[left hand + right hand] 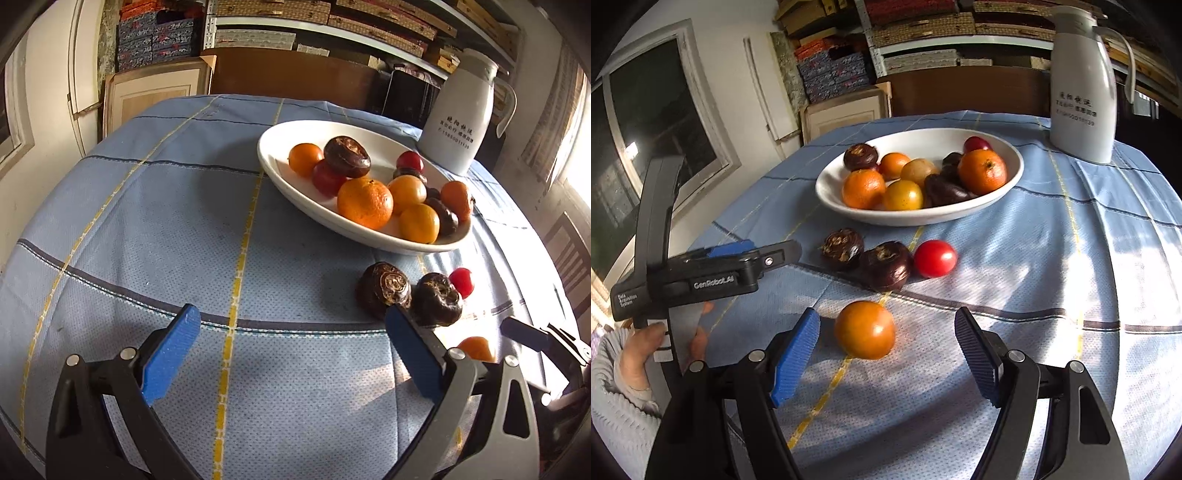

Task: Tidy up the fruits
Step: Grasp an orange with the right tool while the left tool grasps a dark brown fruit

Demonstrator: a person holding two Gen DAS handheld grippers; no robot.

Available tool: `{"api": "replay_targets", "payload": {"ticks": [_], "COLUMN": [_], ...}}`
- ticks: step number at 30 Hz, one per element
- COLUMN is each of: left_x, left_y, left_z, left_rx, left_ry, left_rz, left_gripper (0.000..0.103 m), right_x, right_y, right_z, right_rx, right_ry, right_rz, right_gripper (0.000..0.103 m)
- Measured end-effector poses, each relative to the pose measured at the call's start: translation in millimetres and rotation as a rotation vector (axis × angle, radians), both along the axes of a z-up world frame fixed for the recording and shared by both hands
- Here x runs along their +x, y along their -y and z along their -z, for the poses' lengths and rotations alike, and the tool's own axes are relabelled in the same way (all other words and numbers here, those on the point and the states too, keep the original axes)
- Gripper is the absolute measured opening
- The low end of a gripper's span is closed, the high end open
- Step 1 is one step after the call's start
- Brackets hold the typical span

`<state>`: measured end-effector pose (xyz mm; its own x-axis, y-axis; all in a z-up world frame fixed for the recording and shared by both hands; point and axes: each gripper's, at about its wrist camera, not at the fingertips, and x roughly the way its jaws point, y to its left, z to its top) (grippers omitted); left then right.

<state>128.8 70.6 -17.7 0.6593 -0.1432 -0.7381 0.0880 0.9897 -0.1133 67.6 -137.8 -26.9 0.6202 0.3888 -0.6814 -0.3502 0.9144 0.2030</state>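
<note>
White jug [1084, 88] stands at the far corner of the bench, on the blue checked cloth [147, 229]. Behind it, shelves [332, 22] stacked with boxes; a window [661, 122] at left.

One white bowl [1004, 195] stands on the desk [1052, 258]. One white jug [1082, 92] stands behind it.

Loose on the cloth:
- two dark brown water chestnuts [843, 249]
- one red cherry tomato [935, 258]
- one small orange fruit [865, 329]

In the bowl:
- two mandarins [982, 171]
- about four smaller yellow-orange fruits [903, 195]
- two red cherry tomatoes [410, 161]
- at least four water chestnuts [347, 156]

The bowl counts are approximate, since the fruits overlap.

Two hand-held grippers are in view: left [291, 343] and right [886, 345].
</note>
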Motion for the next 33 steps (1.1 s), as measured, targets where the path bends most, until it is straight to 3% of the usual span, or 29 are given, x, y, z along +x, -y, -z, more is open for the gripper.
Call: {"api": "replay_targets", "payload": {"ticks": [4,6,8,15,20,23,26,29,30,33], "left_x": [0,1,1,3,9,21,27,26,27,27], "left_y": [3,6,9,35,54,61,45,24,14,0], "left_z": [1,1,1,2,0,5,8,7,8,7], "left_rx": [0.017,0.026,0.038,0.071,0.139,0.218,0.193,0.252,0.245,0.097], "left_ry": [-0.002,-0.006,-0.005,-0.004,0.028,0.009,-0.028,-0.027,-0.039,-0.055], "left_rz": [0.008,0.013,0.025,0.135,0.155,0.120,0.085,-0.011,-0.044,-0.017], "left_gripper": [0.098,0.098,0.098,0.098,0.098,0.098,0.099,0.099,0.098,0.098], "right_x": [0,3,4,5,9,9,11,12,14,13], "right_y": [-8,-8,-7,17,27,26,28,28,28,27], "right_z": [3,7,9,5,7,8,8,7,7,7], "right_rx": [-0.019,-0.013,0.005,0.051,0.061,0.057,0.061,0.062,0.062,0.057], "right_ry": [-0.019,-0.047,-0.064,-0.050,-0.067,-0.068,-0.073,-0.072,-0.071,-0.068], "right_rz": [-0.035,-0.041,-0.044,0.068,0.111,0.107,0.113,0.117,0.117,0.114], "right_gripper": [0.055,0.040,0.038,0.038,0.038,0.038,0.038,0.038,0.038,0.038]}}
